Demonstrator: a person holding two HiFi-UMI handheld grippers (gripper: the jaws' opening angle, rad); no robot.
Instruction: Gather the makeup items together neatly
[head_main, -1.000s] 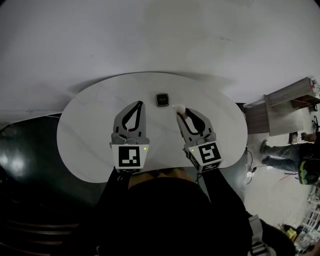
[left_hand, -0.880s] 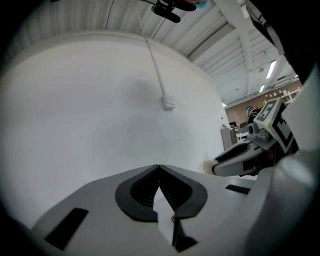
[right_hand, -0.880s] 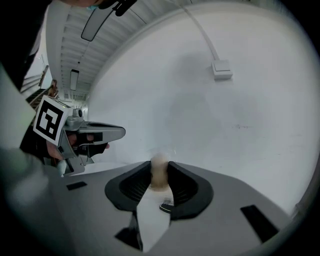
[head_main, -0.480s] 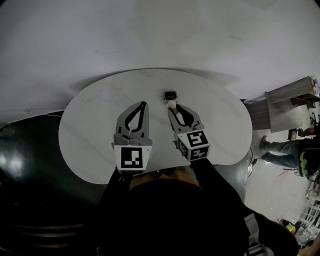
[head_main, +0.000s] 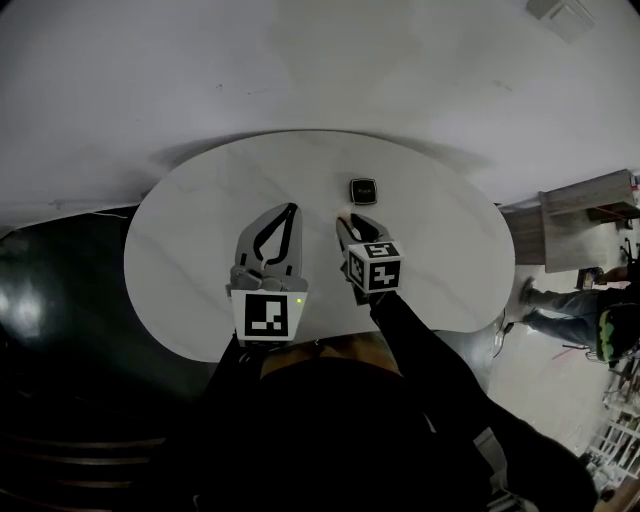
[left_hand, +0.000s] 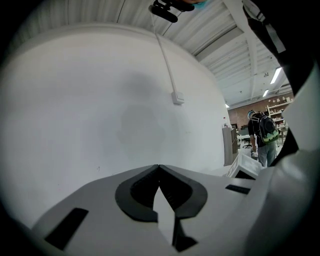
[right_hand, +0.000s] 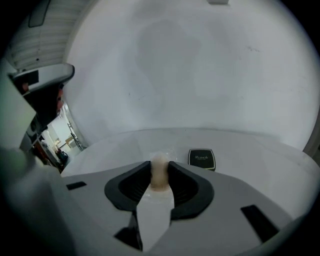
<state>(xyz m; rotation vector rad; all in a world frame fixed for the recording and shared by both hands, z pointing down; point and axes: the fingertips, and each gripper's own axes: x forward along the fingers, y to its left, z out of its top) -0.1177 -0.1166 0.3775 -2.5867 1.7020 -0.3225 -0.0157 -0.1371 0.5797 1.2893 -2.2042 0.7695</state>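
Inspection covered a white table (head_main: 180, 260) with a rounded outline, seen from above in the head view.

Right gripper (head_main: 344, 222): positioned over the middle of the table, slightly right of centre, pointing toward the far edge and tilted downward. Its own view showed the jaws clamped on a small pale makeup item (right_hand: 159, 171) — cream-coloured, rounded at the top, standing upright between the dark pads (right_hand: 182, 185). The pads pressed it on both sides. Whether its lower end touched the table surface could not be established. In the head view the item was masked by the gripper body.

Black compact (head_main: 363, 190): lying flat on the table, toward the far edge and right of centre. It sat just beyond the right gripper's tips and a little to their right, apart from them. The right gripper view confirmed this placement, with the compact (right_hand: 201, 159) lid-up and pale lettering on it too small to read.

Left gripper (head_main: 289, 207): held beside the right one, nearer the table's centre, pointing toward the far edge at close to level. Its own view showed the jaws closed tip to tip with nothing between them — no item carried (left_hand: 159, 167).

A dark sleeve (head_main: 430, 350) ran from the near edge up to the right gripper.
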